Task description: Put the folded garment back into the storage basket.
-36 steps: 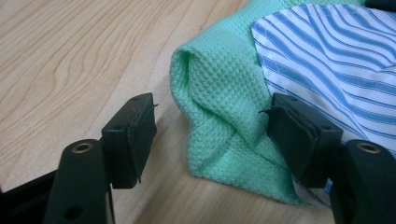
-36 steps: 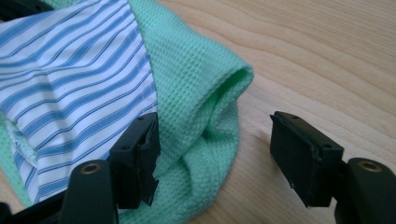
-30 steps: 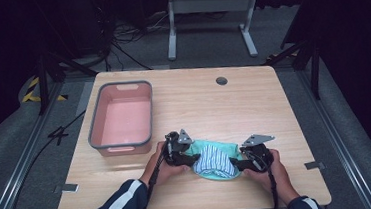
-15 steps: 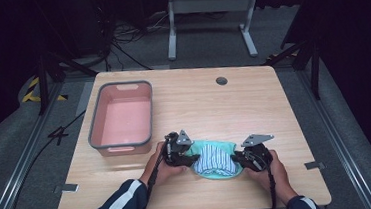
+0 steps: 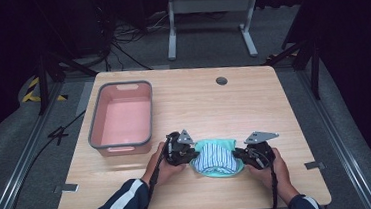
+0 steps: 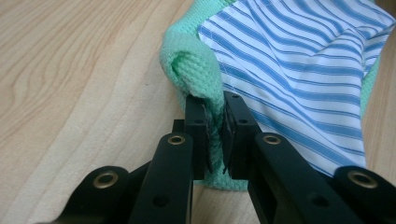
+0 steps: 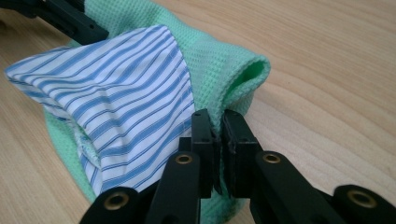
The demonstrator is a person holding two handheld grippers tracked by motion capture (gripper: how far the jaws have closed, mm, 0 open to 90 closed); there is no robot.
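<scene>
The green waffle-knit cloth (image 5: 217, 158) with a blue-striped white panel (image 6: 299, 79) lies on the counter (image 5: 253, 104) near its front edge, between both hands. Left tongs (image 6: 215, 135) are clamped on its left fold; right tongs (image 7: 218, 149) are clamped on its right fold. A pink bin (image 5: 122, 117) stands to the left, apart. No legible writing or labels appear.

Light wood counter (image 5: 253, 104) with a round cable grommet (image 5: 221, 80) near its far edge. Grey carpet floor (image 5: 11, 148) surrounds it. A white metal frame stand (image 5: 206, 12) sits behind, beside black cables (image 5: 118, 44). Background is dark; yellow-black hazard tape (image 5: 34, 91) marks the floor at left.
</scene>
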